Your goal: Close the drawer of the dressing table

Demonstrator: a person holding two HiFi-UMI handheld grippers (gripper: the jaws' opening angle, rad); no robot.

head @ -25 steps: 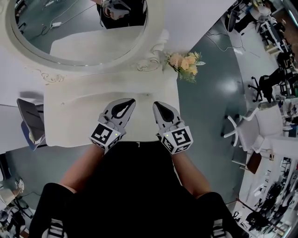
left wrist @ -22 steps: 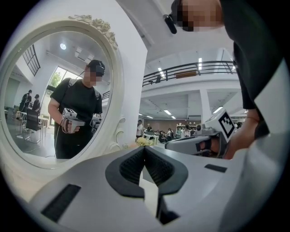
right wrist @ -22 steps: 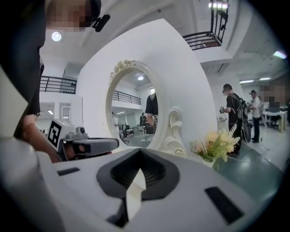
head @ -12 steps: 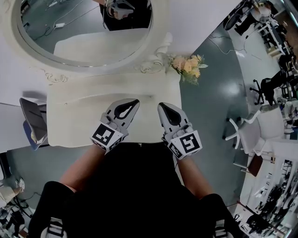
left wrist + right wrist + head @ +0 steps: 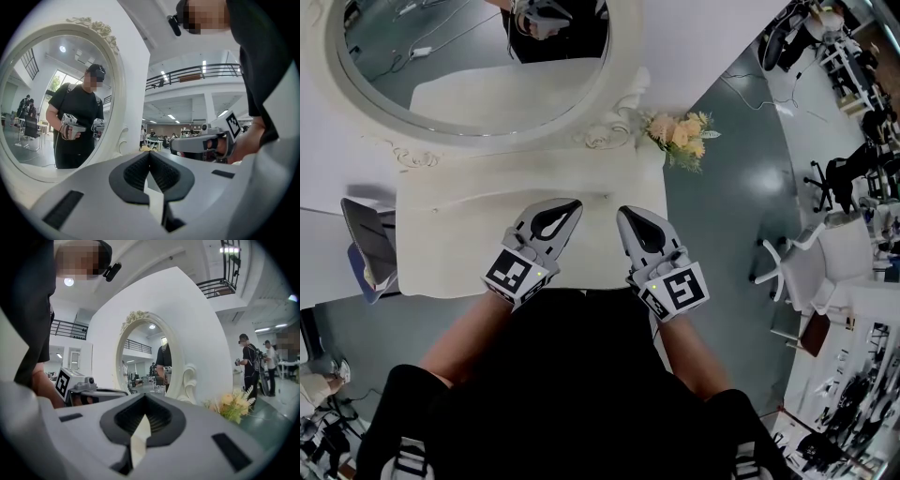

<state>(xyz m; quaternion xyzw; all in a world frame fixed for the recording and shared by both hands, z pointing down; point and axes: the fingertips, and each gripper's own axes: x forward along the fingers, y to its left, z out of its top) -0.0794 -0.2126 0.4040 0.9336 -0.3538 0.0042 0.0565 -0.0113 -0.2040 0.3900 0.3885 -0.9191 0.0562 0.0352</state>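
Note:
The white dressing table [image 5: 459,234] stands below me with its oval mirror [image 5: 441,56] at the back. Its drawer shows in no view: the front is hidden under the tabletop edge and my black clothing. My left gripper [image 5: 567,204] hovers over the front middle of the tabletop, jaws shut and empty. My right gripper [image 5: 625,214] hangs beside it, a short gap to the right, also shut with nothing held. In the left gripper view the shut jaws [image 5: 150,152] point level toward the mirror [image 5: 56,103]. The right gripper's jaws [image 5: 145,397] do the same.
A bunch of pale flowers [image 5: 680,136] sits at the table's back right corner. A grey chair [image 5: 366,248] stands to the table's left and a white chair [image 5: 787,272] on the floor to the right. Other people and desks are far off in the hall.
My right gripper has risen a little toward the head camera and shifted slightly right. The left gripper has stayed where it was. Both stayed shut.

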